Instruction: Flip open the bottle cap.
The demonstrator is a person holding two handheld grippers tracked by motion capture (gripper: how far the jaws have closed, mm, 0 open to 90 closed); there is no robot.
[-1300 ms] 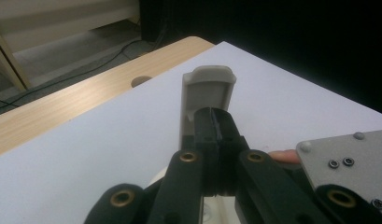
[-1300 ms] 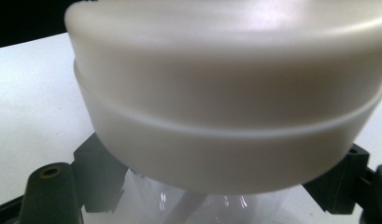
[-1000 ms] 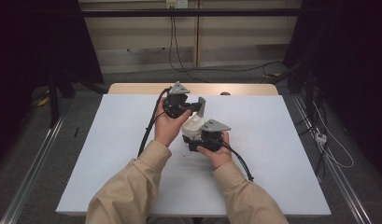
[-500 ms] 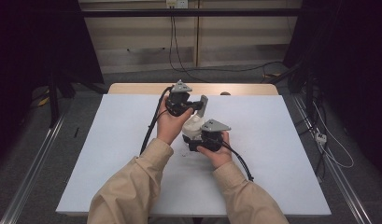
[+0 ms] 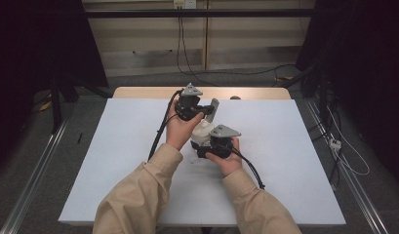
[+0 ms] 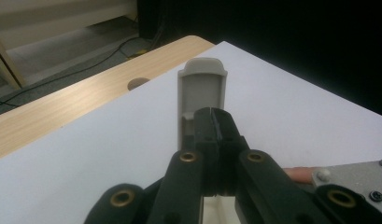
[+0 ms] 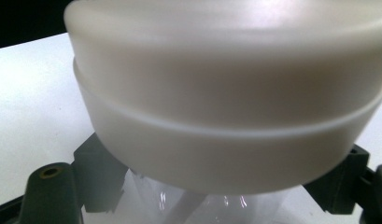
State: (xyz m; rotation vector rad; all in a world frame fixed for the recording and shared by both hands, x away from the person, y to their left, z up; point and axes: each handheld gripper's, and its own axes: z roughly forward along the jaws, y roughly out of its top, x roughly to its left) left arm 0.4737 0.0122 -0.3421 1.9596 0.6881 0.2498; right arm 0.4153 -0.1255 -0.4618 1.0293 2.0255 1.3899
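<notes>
Right gripper (image 5: 203, 146) is clamped on the neck of a clear bottle (image 5: 203, 132) just under its white cap (image 7: 226, 93), pinning it near the middle of the table (image 5: 114, 161) so it can't twist. Left gripper (image 5: 207, 110), just behind the bottle, is pinched tight on the cap's grey flip lid (image 6: 201, 88), holding it swung up; my read: opening the spout.
</notes>
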